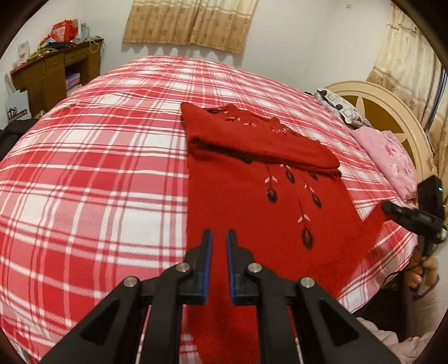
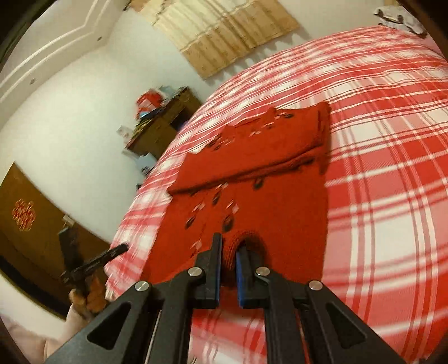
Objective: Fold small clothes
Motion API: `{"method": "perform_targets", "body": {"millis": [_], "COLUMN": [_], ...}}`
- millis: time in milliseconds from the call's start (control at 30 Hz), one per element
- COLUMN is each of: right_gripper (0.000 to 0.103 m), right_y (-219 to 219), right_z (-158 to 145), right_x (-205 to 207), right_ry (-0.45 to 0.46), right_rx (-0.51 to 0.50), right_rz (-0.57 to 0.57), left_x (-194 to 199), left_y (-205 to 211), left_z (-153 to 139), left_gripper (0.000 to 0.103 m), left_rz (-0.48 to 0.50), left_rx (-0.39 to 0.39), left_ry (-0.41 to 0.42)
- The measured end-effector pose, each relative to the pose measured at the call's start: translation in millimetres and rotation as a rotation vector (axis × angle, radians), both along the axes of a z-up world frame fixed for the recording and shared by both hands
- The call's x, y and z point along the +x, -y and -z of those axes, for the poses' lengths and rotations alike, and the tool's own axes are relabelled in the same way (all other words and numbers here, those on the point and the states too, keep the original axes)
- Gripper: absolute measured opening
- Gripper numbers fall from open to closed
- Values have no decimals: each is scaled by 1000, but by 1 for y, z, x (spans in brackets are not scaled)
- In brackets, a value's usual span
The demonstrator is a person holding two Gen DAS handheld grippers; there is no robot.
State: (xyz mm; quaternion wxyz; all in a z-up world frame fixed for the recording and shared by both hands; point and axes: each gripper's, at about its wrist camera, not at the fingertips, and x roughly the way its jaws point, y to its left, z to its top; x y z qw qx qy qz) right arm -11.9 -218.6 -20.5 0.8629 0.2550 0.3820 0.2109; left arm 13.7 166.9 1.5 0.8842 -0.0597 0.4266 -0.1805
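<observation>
The right gripper [image 2: 229, 249] is seen clamped on the near hem of a red knitted garment [image 2: 252, 196]; a ribbed roll of the knit is bunched between the blue-lined fingers [image 2: 241, 266], and the pinched edge is raised off the bed. The left gripper [image 1: 219, 240] is shown with its jaws drawn nearly together, only a narrow slot remaining between the blue pads [image 1: 207, 252]. Red fabric fills that slot and runs beneath the fingers, so the near edge of the garment appears to be gripped there too, although the contact itself is not clearly resolved.

Beyond the fingers, the garment is laid lengthwise on a red-and-white plaid bedspread [image 1: 98, 168]. Its far portion is folded back over the body, forming a thicker band across the width. Dark bud-shaped motifs with pale leaves are embroidered down the front.

In the left wrist view, the right gripper is visible at the right margin, held by a hand [image 1: 422, 271]. A pink pillow [image 1: 389, 159] and a cream headboard [image 1: 392, 112] lie to the right. A brown desk [image 1: 56, 75] piled with clutter stands against the far wall, below beige patterned curtains [image 1: 190, 25].
</observation>
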Motion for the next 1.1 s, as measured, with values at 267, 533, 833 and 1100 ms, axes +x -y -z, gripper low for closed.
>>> {"method": "perform_targets", "body": {"millis": [267,533,833,1100], "right_gripper": [8,8,8,8], "right_y": [0,2,-2,8], "right_z": [49,59,59,51], "right_x": [42,38,39,45], "right_ry": [-115,-118,-118,-116], "right_rx": [-67,-60,-69,13], "right_rz": [74,72,71,81], "left_x": [-26,-51,-47,-27], "left_y": [-22,-7,4,10], "left_z": [13,54,63,25], "left_gripper": [73,66,12,10], "left_rz": [-27,47,14,52], "left_rx": [30,-88,-79,-73], "left_ry": [-68,-313,-306,-189]}}
